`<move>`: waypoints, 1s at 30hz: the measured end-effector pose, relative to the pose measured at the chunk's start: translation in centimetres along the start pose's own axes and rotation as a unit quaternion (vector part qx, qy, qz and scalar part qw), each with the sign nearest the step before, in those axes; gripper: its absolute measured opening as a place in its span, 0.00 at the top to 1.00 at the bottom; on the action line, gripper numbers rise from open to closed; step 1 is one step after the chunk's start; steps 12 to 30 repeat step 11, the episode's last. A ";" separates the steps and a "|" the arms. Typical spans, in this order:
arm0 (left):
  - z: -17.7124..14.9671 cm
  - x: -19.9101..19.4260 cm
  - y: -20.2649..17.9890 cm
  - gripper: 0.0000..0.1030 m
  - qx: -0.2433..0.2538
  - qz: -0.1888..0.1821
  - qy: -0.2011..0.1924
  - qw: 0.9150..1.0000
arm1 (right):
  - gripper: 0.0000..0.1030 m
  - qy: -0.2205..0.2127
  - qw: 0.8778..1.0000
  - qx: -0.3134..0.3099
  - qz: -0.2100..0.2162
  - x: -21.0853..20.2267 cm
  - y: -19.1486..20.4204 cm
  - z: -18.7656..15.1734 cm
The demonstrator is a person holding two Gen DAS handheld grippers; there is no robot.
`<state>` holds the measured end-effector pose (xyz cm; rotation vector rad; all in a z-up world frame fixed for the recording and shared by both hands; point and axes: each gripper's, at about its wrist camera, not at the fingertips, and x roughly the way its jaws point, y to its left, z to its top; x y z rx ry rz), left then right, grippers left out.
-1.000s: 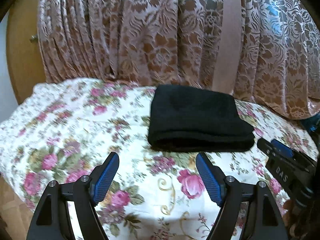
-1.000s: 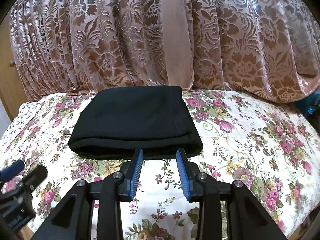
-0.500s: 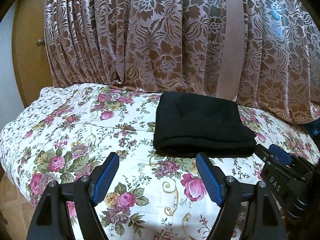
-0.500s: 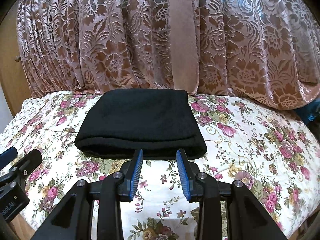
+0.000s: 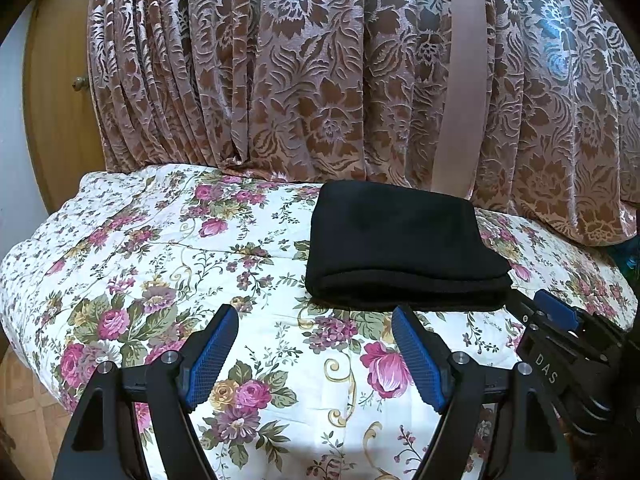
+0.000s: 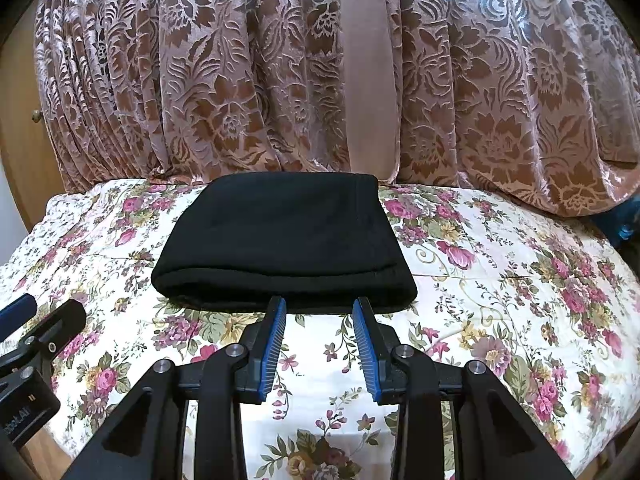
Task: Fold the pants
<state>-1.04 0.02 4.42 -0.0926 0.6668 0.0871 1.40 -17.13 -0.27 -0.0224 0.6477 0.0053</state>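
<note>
The black pants (image 5: pixel 400 240) lie folded into a compact rectangle on the floral bedspread (image 5: pixel 160 256), near the curtain. They also show in the right wrist view (image 6: pixel 284 240). My left gripper (image 5: pixel 314 316) is wide open and empty, hovering short of the pants' near left corner. My right gripper (image 6: pixel 320 304) is open a narrower gap and empty, just short of the pants' near folded edge. The right gripper also shows at the right of the left wrist view (image 5: pixel 560 344), and the left gripper at the left edge of the right wrist view (image 6: pixel 32 340).
A patterned brown-pink curtain (image 5: pixel 320 80) hangs behind the bed and rests on its far edge. A wooden door with a knob (image 5: pixel 80 82) stands at the left. The bed's left edge drops to a wood floor (image 5: pixel 24 412).
Both grippers have drawn back and up from the folded pants, so more of the bed and curtain shows. The pants have not moved. Jaw openings are unchanged.
</note>
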 end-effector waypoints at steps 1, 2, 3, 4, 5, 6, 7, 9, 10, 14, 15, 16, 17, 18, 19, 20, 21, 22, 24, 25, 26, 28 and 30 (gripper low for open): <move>0.0 0.0 0.0 0.22 0.000 0.000 0.001 1.000 | 0.66 0.000 1.000 0.000 0.000 0.0 0.0 0.0; 0.0 0.1 0.0 0.22 -0.002 -0.002 0.003 1.000 | 0.66 0.001 1.000 0.000 0.001 0.1 0.0 0.0; 0.0 0.2 0.1 0.22 -0.005 -0.004 0.007 1.000 | 0.66 0.001 1.000 0.000 0.001 0.1 0.0 -0.1; 0.0 0.2 0.1 0.22 -0.005 -0.005 0.009 1.000 | 0.66 0.001 1.000 -0.001 0.000 0.1 0.1 -0.1; 0.0 0.3 0.0 0.22 -0.003 -0.005 0.008 1.000 | 0.66 0.002 1.000 -0.001 0.001 0.2 0.1 -0.1; 0.0 0.3 0.0 0.22 -0.001 -0.005 0.006 1.000 | 0.66 0.003 1.000 -0.001 0.002 0.3 0.0 -0.1; -0.1 0.4 0.0 0.23 -0.001 -0.005 0.003 1.000 | 0.66 0.005 1.000 0.000 0.002 0.4 0.1 -0.2; -0.2 0.7 0.1 0.24 -0.002 -0.011 0.001 1.000 | 0.66 0.009 1.000 0.001 0.002 0.6 0.0 -0.3; -0.3 1.0 0.1 0.24 0.001 -0.011 0.005 1.000 | 0.66 0.011 1.000 0.001 0.003 0.7 0.0 -0.3; -0.4 1.5 0.0 0.24 0.003 -0.015 0.012 1.000 | 0.66 0.013 1.000 0.001 0.003 0.9 0.0 -0.4; -0.4 1.5 0.0 0.24 0.003 -0.015 0.012 1.000 | 0.66 0.013 1.000 0.001 0.003 0.9 0.0 -0.4; -0.4 1.5 0.0 0.24 0.003 -0.015 0.012 1.000 | 0.66 0.013 1.000 0.001 0.003 0.9 0.0 -0.4; -0.4 1.5 0.0 0.24 0.003 -0.015 0.012 1.000 | 0.66 0.013 1.000 0.001 0.003 0.9 0.0 -0.4; -0.4 1.5 0.0 0.24 0.003 -0.015 0.012 1.000 | 0.66 0.013 1.000 0.001 0.003 0.9 0.0 -0.4; -0.4 1.5 0.0 0.24 0.003 -0.015 0.012 1.000 | 0.66 0.013 1.000 0.001 0.003 0.9 0.0 -0.4; -0.4 1.5 0.0 0.24 0.003 -0.015 0.012 1.000 | 0.66 0.013 1.000 0.001 0.003 0.9 0.0 -0.4; -0.4 1.5 0.0 0.24 0.003 -0.015 0.012 1.000 | 0.66 0.013 1.000 0.001 0.003 0.9 0.0 -0.4; -0.4 1.5 0.0 0.24 0.003 -0.015 0.012 1.000 | 0.66 0.013 1.000 0.001 0.003 0.9 0.0 -0.4; -0.4 1.5 0.0 0.24 0.003 -0.015 0.012 1.000 | 0.66 0.013 1.000 0.001 0.003 0.9 0.0 -0.4; -0.4 1.5 0.0 0.24 0.003 -0.015 0.012 1.000 | 0.66 0.013 1.000 0.001 0.003 0.9 0.0 -0.4; -0.4 1.5 0.0 0.24 0.003 -0.015 0.012 1.000 | 0.66 0.013 1.000 0.001 0.003 0.9 0.0 -0.4; -0.4 1.5 0.0 0.24 0.003 -0.015 0.012 1.000 | 0.66 0.013 1.000 0.001 0.003 0.9 0.0 -0.4; -0.4 1.5 0.0 0.24 0.003 -0.015 0.012 1.000 | 0.66 0.013 1.000 0.001 0.003 0.9 0.0 -0.4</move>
